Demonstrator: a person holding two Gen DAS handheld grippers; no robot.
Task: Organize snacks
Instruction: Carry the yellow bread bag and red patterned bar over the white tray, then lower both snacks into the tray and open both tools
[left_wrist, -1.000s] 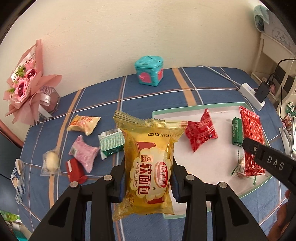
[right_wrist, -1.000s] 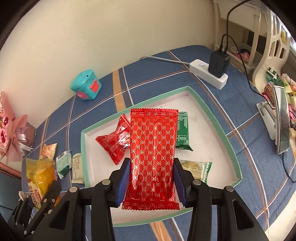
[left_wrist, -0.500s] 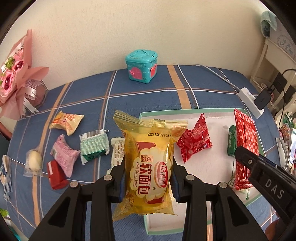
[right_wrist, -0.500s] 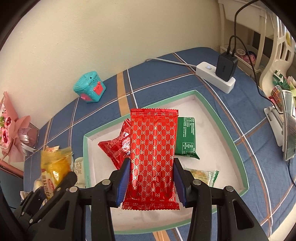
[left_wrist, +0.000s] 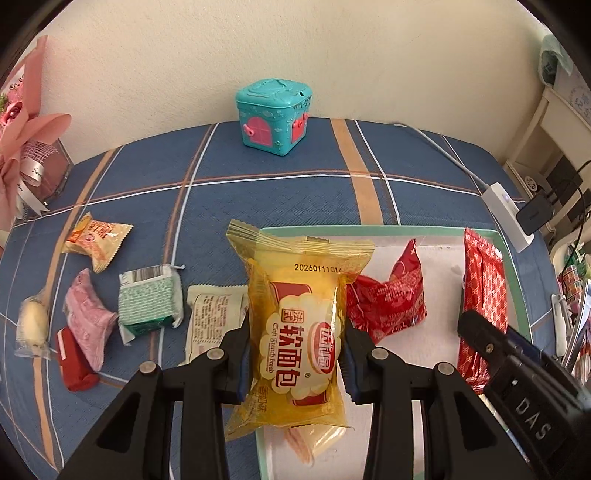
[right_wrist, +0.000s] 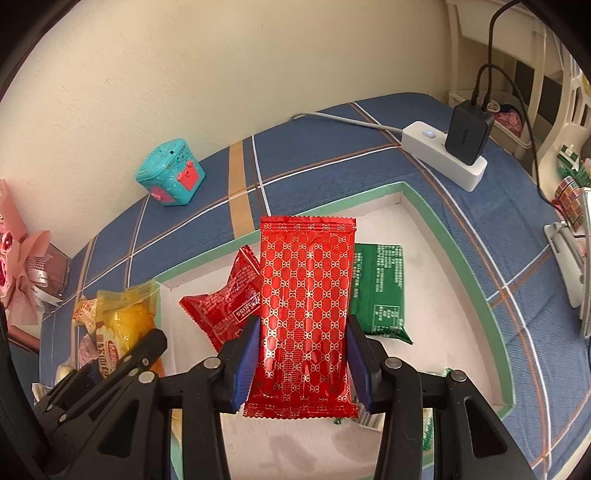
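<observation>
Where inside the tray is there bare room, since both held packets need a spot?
The tray is bare along its right side, between the green packet and the right rim, and in the near middle. The left part is crowded by the red pillow packet.

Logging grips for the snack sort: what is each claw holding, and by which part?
Left claw: yellow bread packet, pinched across its lower middle. Right claw: red patterned packet, pinched at its lower side edges.

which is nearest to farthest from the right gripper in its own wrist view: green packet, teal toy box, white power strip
1. green packet, in the tray just right of the right gripper
2. teal toy box, far left by the wall
3. white power strip, far right; close to the toy box's rank
</observation>
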